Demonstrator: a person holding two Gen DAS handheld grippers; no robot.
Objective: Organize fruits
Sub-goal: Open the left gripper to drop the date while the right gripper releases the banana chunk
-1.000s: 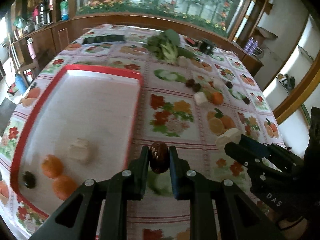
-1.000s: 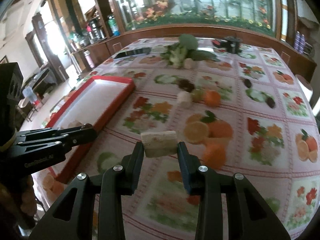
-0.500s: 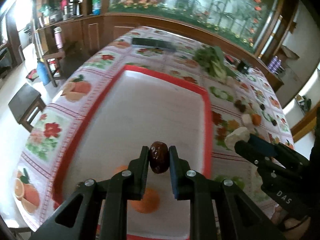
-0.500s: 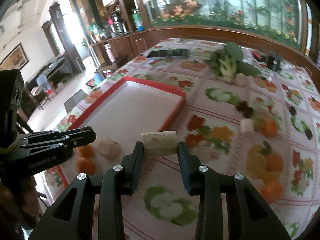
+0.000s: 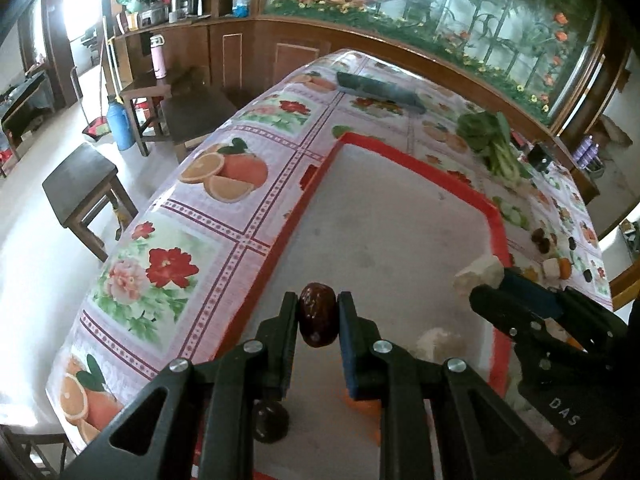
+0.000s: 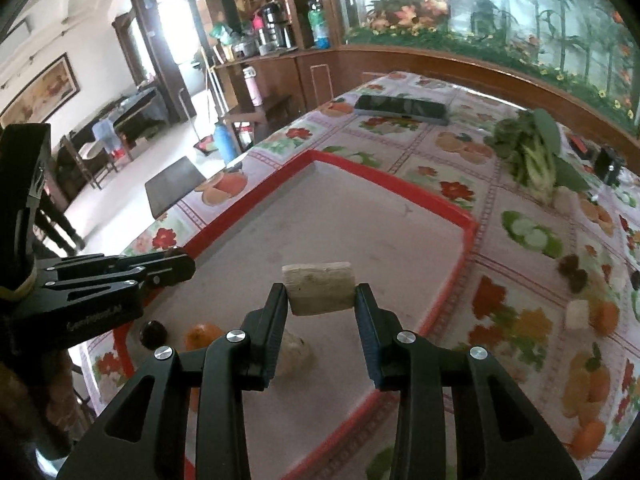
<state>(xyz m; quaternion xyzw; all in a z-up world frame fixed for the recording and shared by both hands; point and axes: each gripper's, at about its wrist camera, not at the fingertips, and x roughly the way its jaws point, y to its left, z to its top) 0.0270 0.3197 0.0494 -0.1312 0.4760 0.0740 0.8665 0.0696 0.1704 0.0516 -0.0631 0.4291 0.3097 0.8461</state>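
My left gripper (image 5: 318, 306) is shut on a dark red date (image 5: 317, 314), held above the near left part of the red-rimmed tray (image 5: 400, 156). My right gripper (image 6: 322, 294) is shut on a pale cut fruit chunk (image 6: 319, 288) and hovers over the same tray (image 6: 384, 178). In the left wrist view the right gripper (image 5: 480, 280) comes in from the right with the pale chunk (image 5: 480, 274). Under the grippers the tray holds a dark date (image 6: 153, 333), an orange fruit (image 6: 202, 334) and a pale piece (image 6: 294, 354). The left gripper (image 6: 188, 266) shows at the left of the right wrist view.
Loose fruit pieces (image 6: 588, 314) and dark dates (image 6: 574, 270) lie on the fruit-print tablecloth right of the tray. Leafy greens (image 6: 532, 152) and a dark phone (image 6: 400, 108) lie farther back. A stool (image 5: 80, 188) stands beyond the table's left edge.
Both grippers have swung left from over the tablecloth to over the tray, each keeping its piece. The view has turned toward the table's left edge.
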